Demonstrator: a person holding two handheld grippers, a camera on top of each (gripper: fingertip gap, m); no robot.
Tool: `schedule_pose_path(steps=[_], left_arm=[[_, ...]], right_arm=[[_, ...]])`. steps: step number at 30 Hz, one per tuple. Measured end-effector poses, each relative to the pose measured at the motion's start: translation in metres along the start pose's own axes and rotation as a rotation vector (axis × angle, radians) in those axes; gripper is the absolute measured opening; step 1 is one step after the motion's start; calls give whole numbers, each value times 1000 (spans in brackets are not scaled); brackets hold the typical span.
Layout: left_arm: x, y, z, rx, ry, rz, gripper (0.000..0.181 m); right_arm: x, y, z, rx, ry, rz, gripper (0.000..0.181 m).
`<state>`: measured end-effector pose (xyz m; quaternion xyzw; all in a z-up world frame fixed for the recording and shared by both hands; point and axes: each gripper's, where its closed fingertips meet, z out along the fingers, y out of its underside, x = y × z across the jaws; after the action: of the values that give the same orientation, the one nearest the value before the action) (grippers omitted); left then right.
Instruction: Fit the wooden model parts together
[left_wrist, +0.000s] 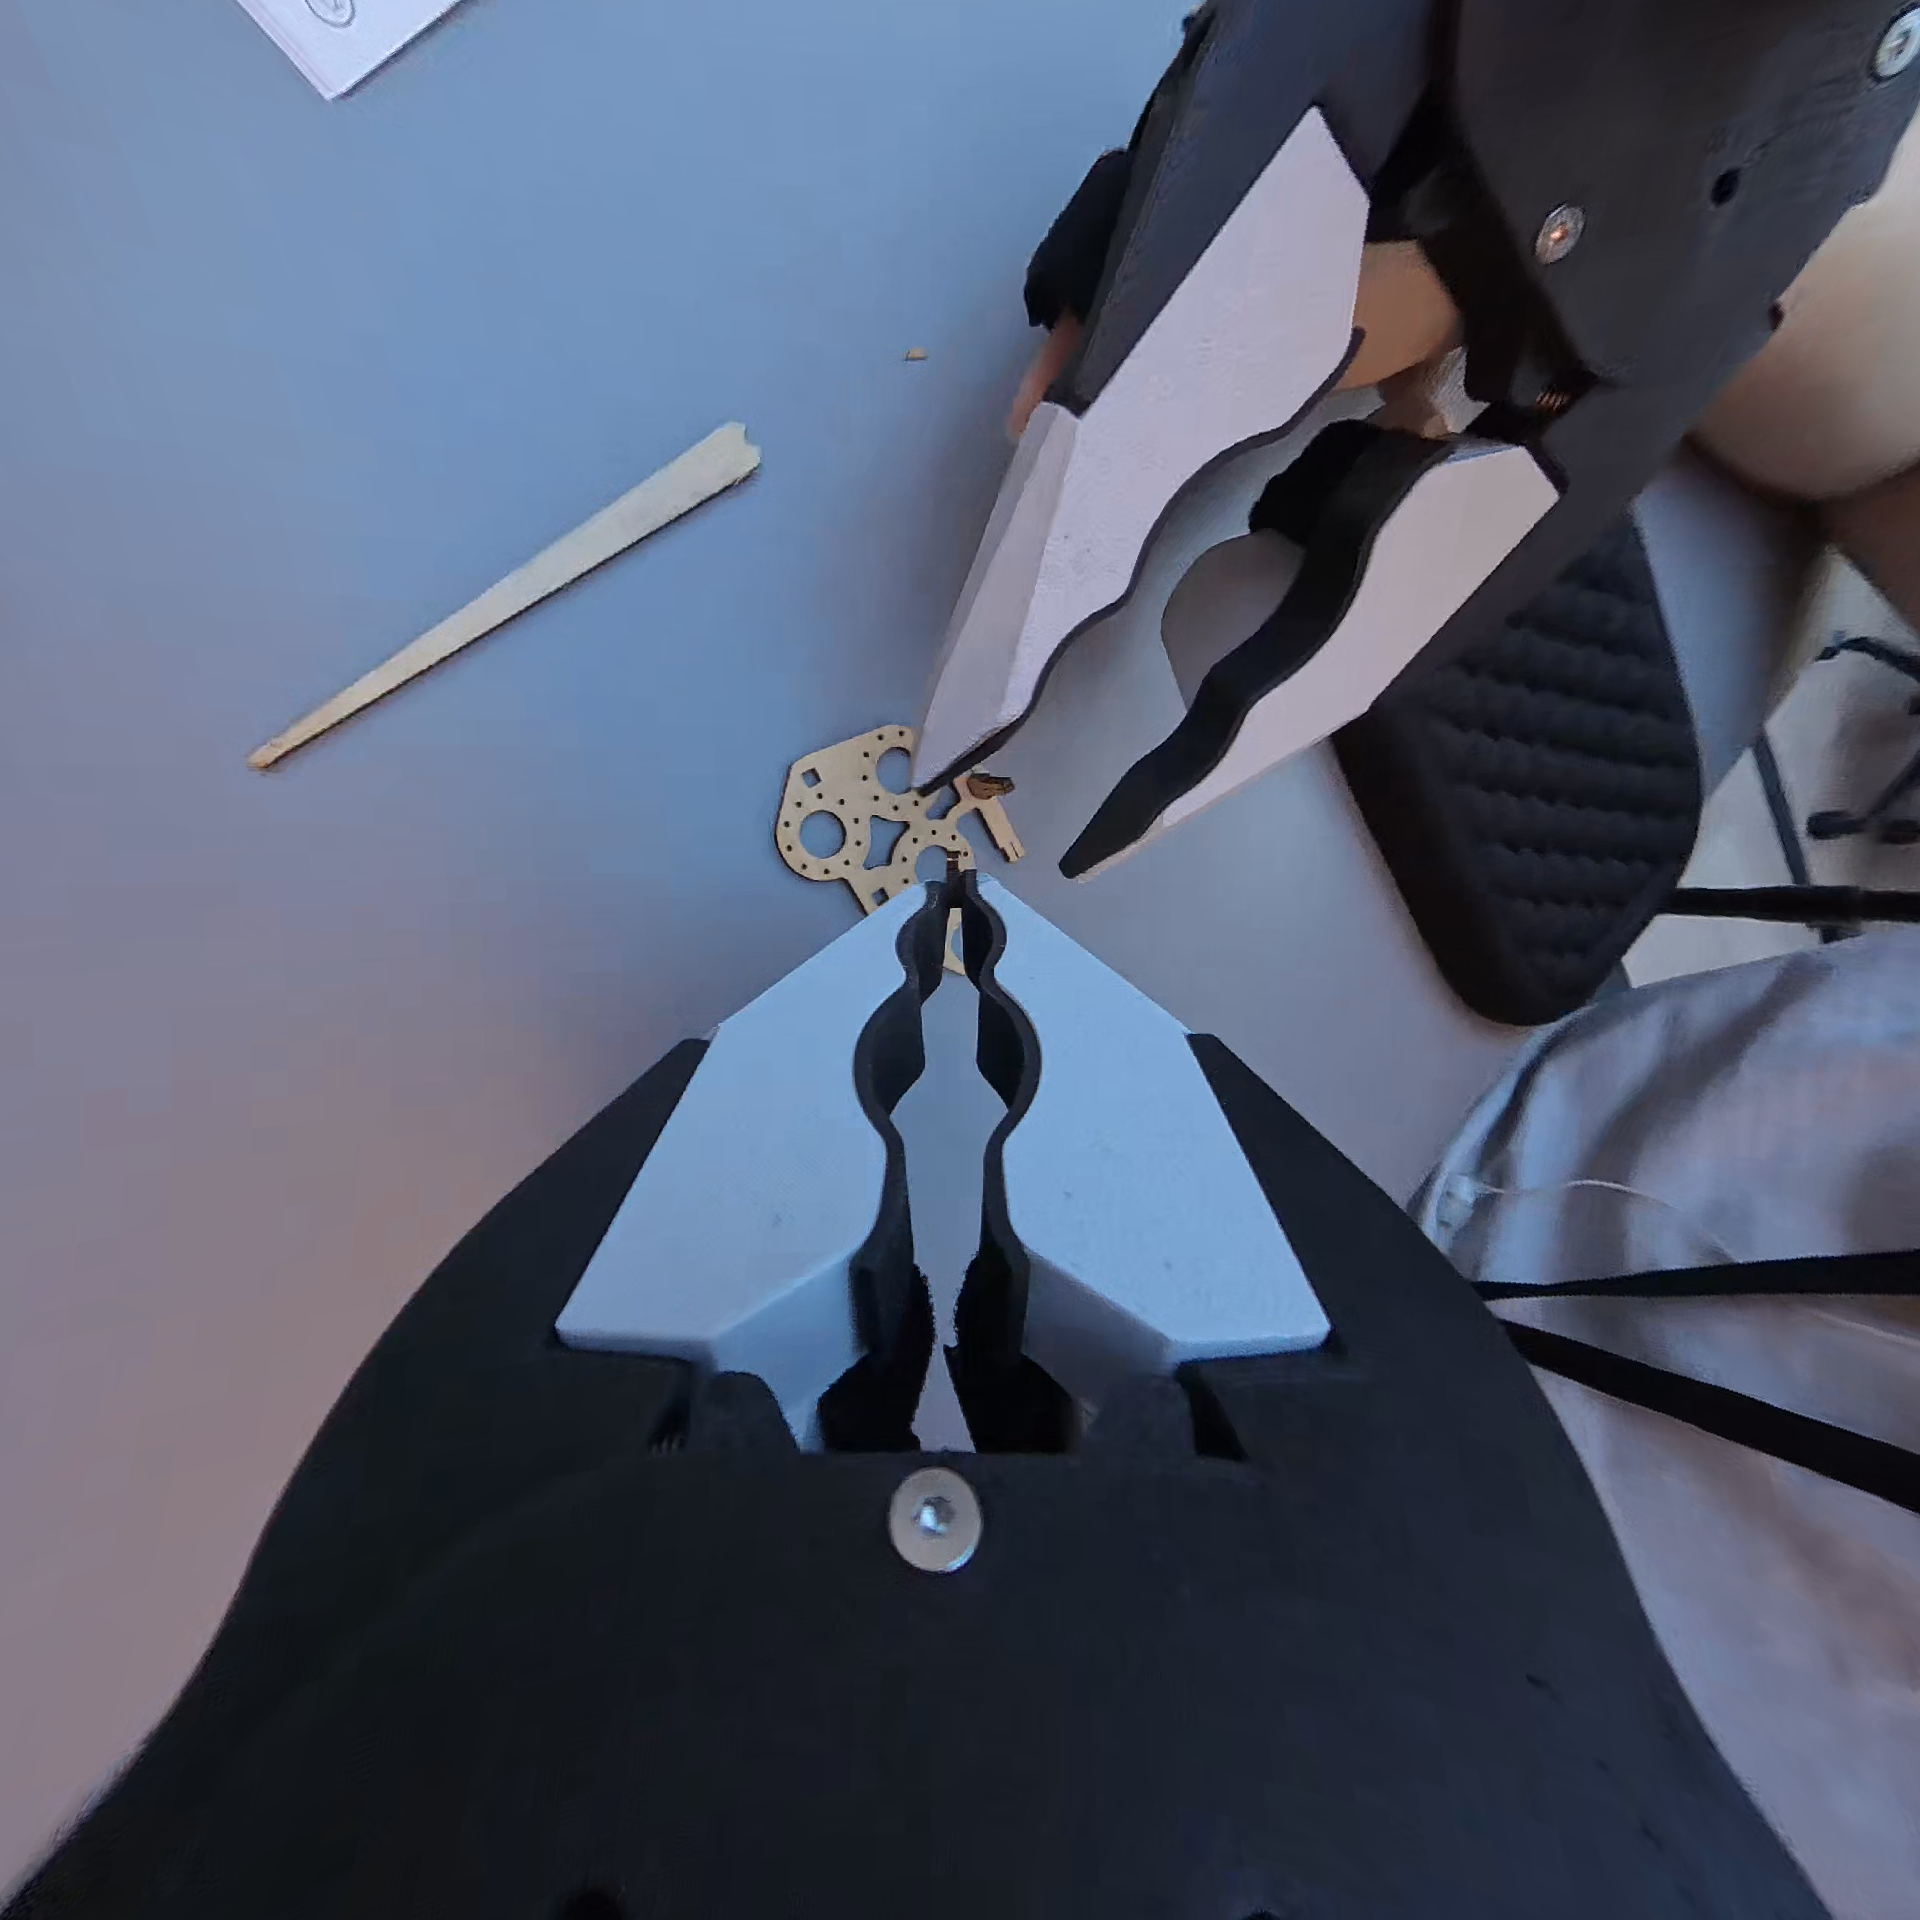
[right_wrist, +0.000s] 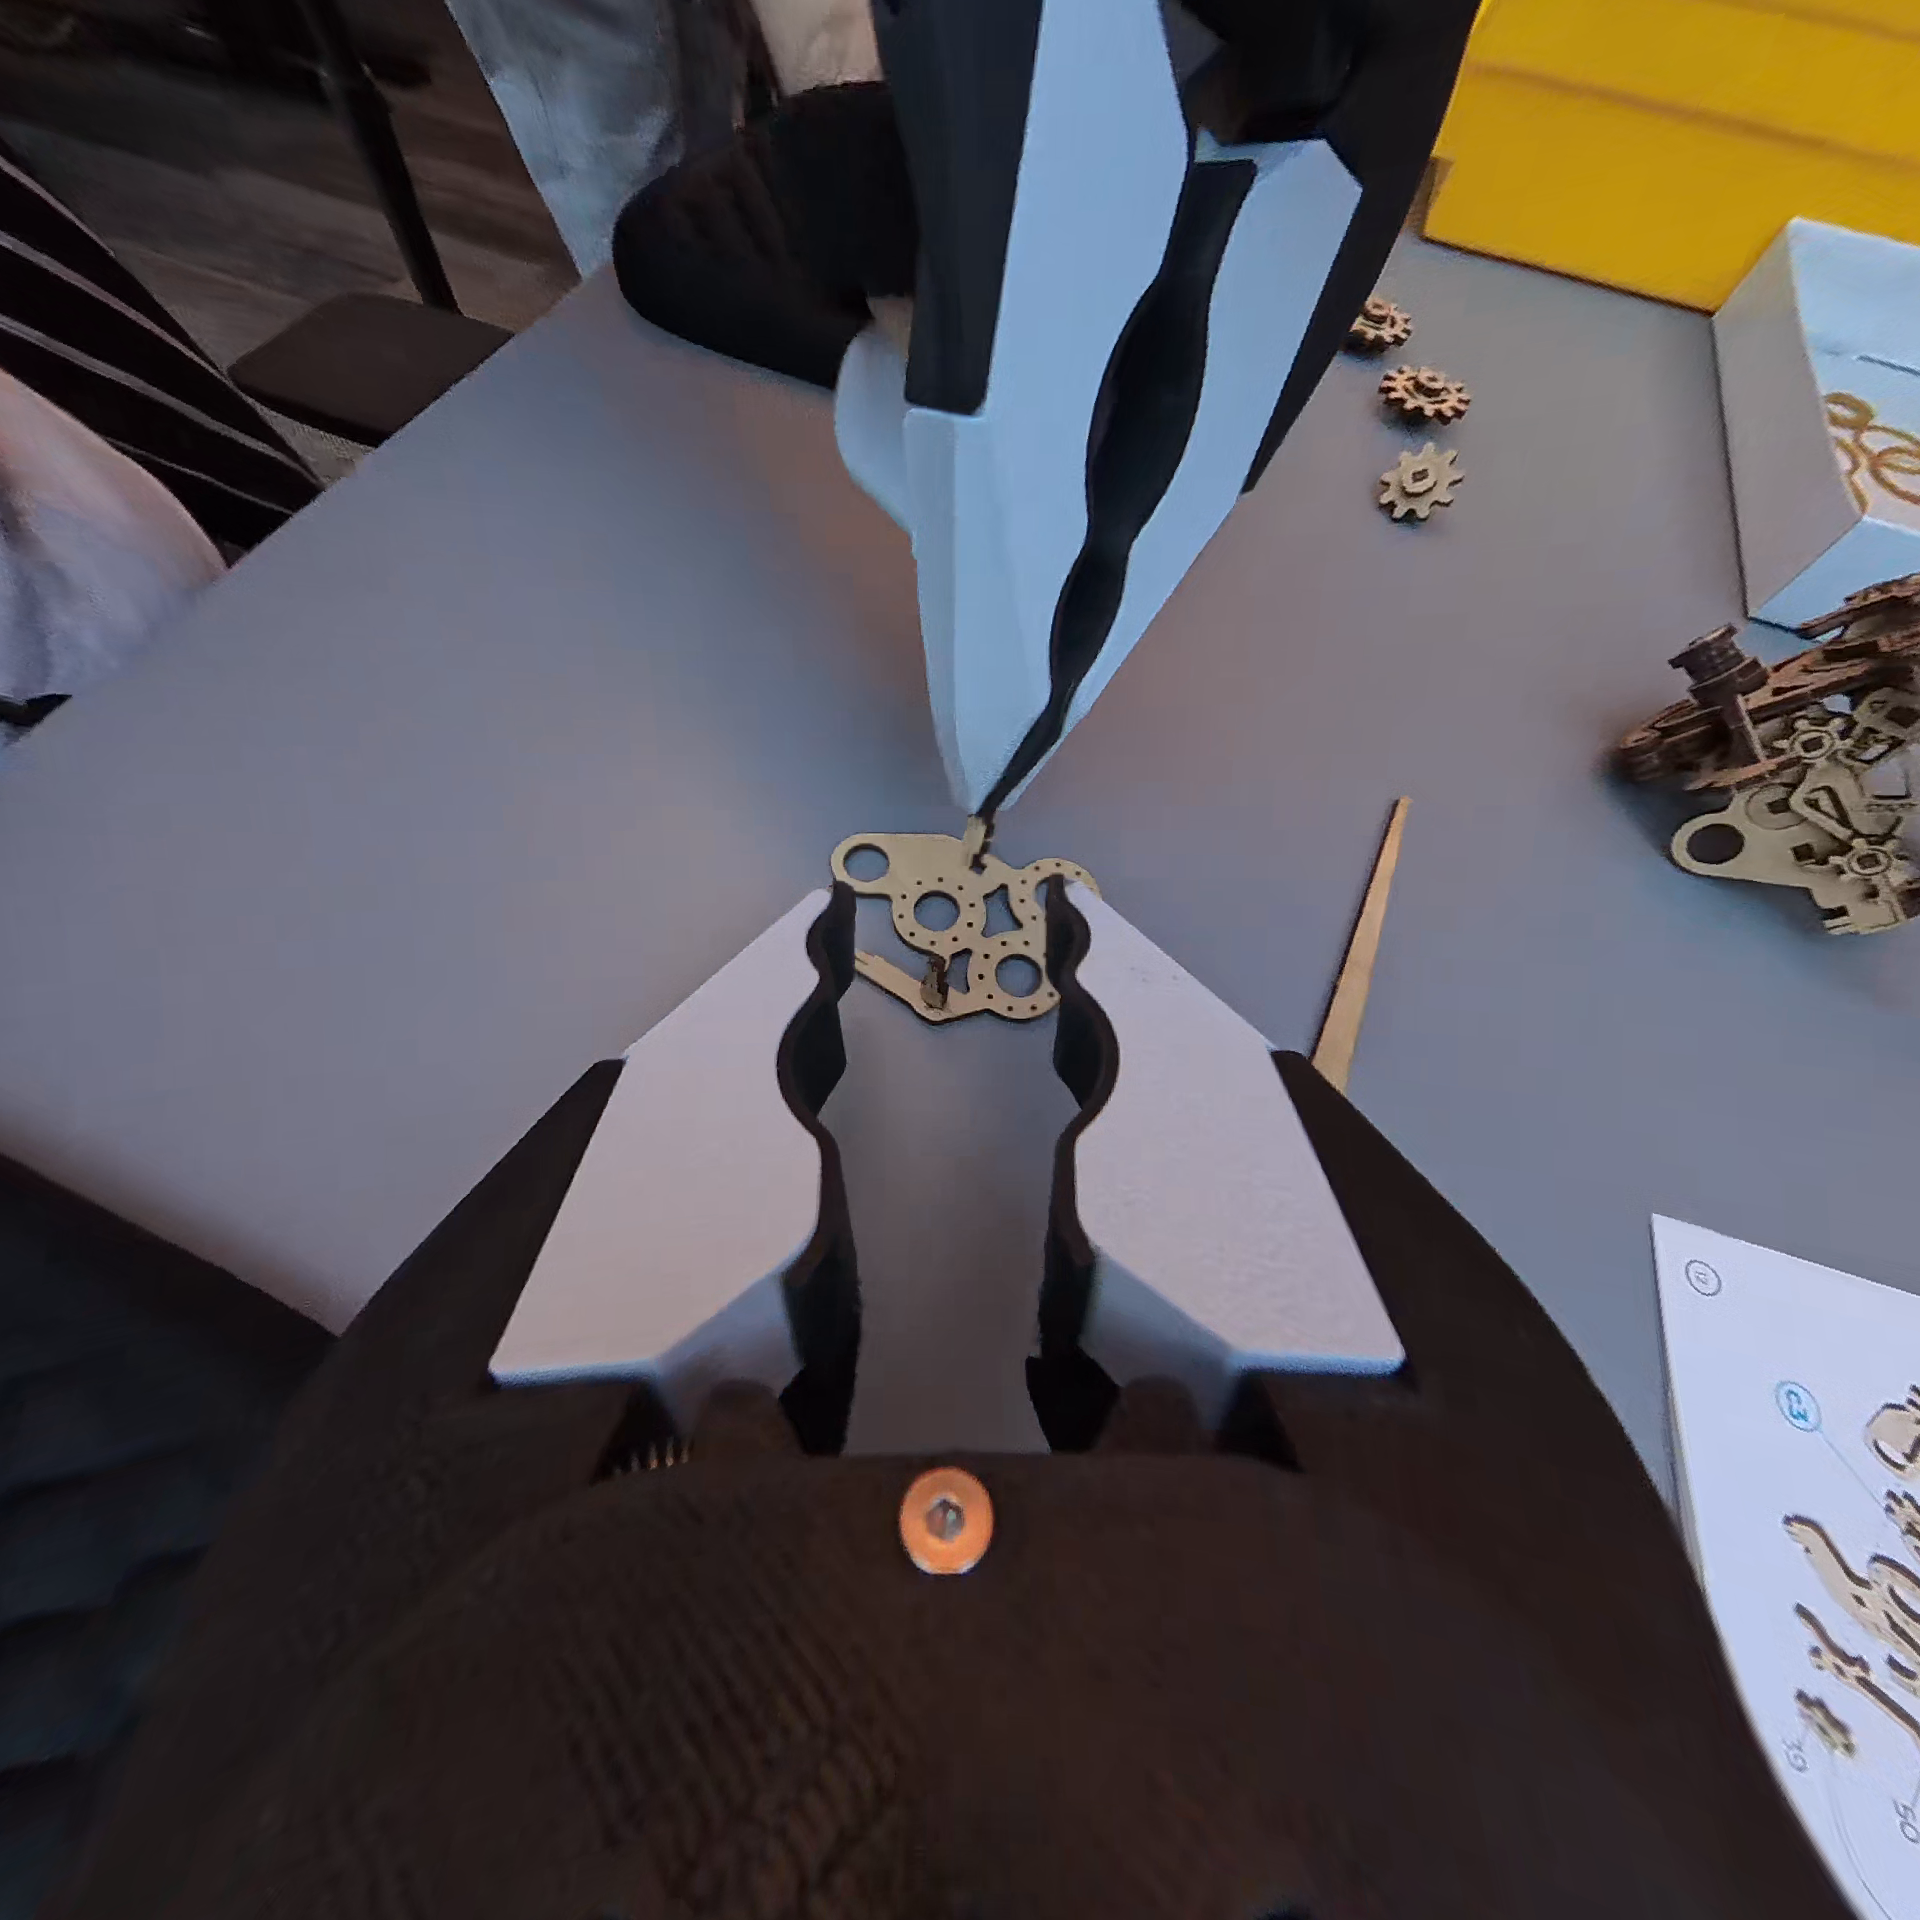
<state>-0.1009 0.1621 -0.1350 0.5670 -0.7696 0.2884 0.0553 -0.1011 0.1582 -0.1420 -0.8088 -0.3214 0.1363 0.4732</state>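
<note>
- Step in hand, my read: seating a tiny wooden peg into the flat wooden plate, the pale one w/ round holes & dot rows.
- Plate lies flat on the grey table, mid-frame in both views; in right wrist view it sits at 12 o'clock of the near gripper's tips, partly between them.
- Left gripper: clenched, tips pinched on the small dark peg, held upright; peg's lower end looks to be touching the plate's far edge. Can't tell if it's in a slot yet.
- Right gripper: released, jaws spread wide, one tip either side of the plate; in left wrist view one tip rests on or just over the plate at approx 1 o'clock. Contact unclear.
- Small T-shaped piece lies by the plate's edge, just beside the right gripper's tip; whether joined to the plate or loose, can't tell.
- Elsewhere: long thin wooden stick at 10 o'clock in left wrist view, well apart; 3 gears, half-built model, white box at 2–3 o'clock in right wrist view; instruction sheet at 4 o'clock.
- Next move, prob.: right gripper steadies the plate so it can't slide, left presses the peg straight down. Needs fine alignment, light force; thin ply could snap or skate on the smooth top.
</note>
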Motion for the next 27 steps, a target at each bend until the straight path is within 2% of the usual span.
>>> schedule_pose_path(steps=[2, 7, 14, 27], left_arm=[[0, 2, 3, -23, -28, -11, 1], [-11, 7, 5, -76, -155, -6, 1], [-16, 14, 9, -117, -216, -32, 1], [-16, 15, 12, -154, -228, -65, 1]], right_arm=[[6, 2, 3, -23, 32, -2, 34], [3, 18, 9, -130, 5, 36, 37], [2, 20, 9, -137, 4, 109, 33], [3, 20, 9, -139, 26, 123, 31]])
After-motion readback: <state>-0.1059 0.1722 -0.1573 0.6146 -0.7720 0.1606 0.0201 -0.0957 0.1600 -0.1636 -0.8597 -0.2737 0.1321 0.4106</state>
